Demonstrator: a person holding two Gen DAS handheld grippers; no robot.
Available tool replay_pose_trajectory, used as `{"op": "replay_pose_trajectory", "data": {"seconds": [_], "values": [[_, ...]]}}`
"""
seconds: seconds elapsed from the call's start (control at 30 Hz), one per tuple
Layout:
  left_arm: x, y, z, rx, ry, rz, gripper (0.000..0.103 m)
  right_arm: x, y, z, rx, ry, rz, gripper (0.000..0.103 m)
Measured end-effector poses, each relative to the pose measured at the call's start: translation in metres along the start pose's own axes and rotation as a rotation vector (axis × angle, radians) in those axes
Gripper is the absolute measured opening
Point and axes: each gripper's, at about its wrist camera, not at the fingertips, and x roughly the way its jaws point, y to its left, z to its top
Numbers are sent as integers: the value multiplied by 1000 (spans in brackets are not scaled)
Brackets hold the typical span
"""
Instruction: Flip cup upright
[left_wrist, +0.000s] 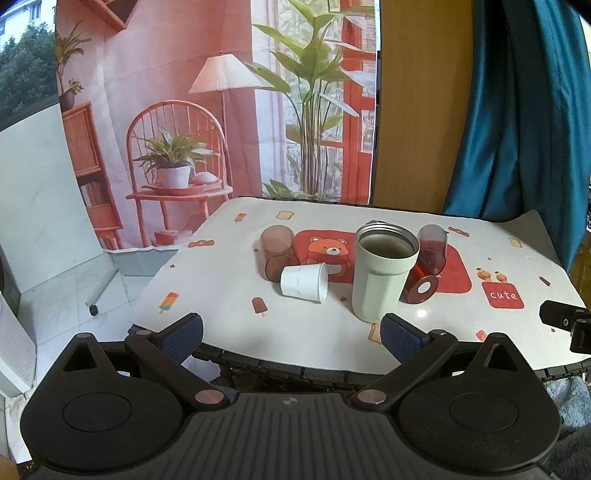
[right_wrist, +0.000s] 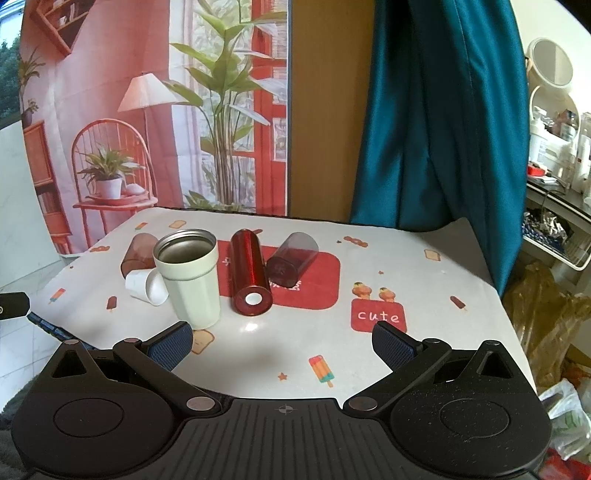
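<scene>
- The word "cute" in white lowercase letters stands on a small red square patch (left_wrist: 502, 294) printed on the tablecloth (left_wrist: 221, 280), near the table's right front corner; the right wrist view shows the same patch (right_wrist: 378, 315).
- Faint white characters sit on the large red panel (right_wrist: 317, 284) of the cloth beside the red tube, too small to read.
- No other lettering is legible.

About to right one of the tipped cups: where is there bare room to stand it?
Free: the near right cloth between the red bottle and the "cute" patch, and the far right corner behind that patch. Crowded: the left, where the tumbler, white cup and brown cup bunch together.
</scene>
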Motion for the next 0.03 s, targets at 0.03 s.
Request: {"op": "replay_pose_trajectory", "data": {"seconds": [0.03], "values": [[0, 0, 0, -1, 0, 0, 103, 1, 0, 0, 0, 1, -1, 103]]}}
